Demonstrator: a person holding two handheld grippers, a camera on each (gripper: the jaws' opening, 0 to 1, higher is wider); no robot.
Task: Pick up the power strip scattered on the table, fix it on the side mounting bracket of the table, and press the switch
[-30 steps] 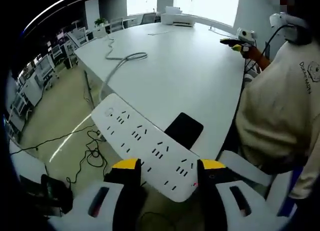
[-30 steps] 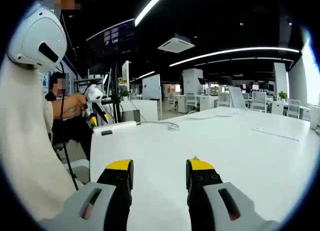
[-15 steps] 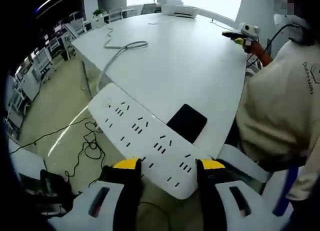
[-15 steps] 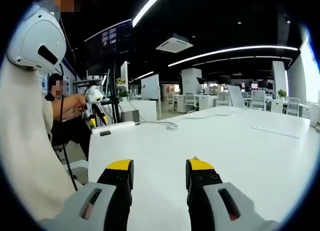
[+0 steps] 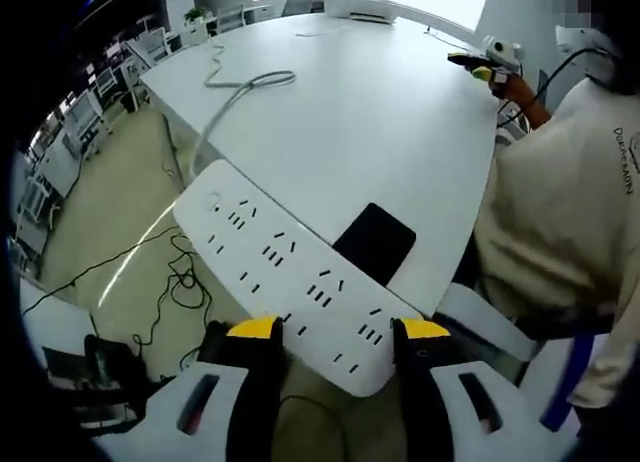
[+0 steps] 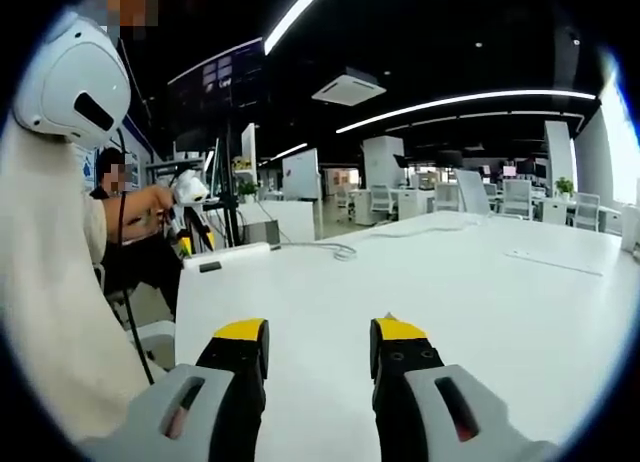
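Observation:
A long white power strip [image 5: 280, 262] with several socket rows lies slanted along the near side edge of the white table [image 5: 380, 132], next to a black bracket [image 5: 375, 244] at that edge. My left gripper [image 5: 336, 330] is shut on the strip's near end. The strip's grey cable [image 5: 240, 87] runs away across the tabletop. In the right gripper view the same strip [image 6: 232, 253] shows at the table's far left edge. My right gripper [image 6: 320, 342] stands open over the table [image 6: 480, 302], with nothing between its jaws. It also appears at the far side of the table [image 5: 485, 67].
A person in a cream top [image 5: 560, 202] stands close at the table's right side, wearing a white headset [image 6: 75, 82]. Black cables [image 5: 170, 302] lie on the floor beneath the strip. A white device [image 5: 355, 2] sits at the table's far end. Office desks fill the background.
The left gripper view has shifted slightly, with the strip still held at the table's edge. The right gripper has stayed where it was.

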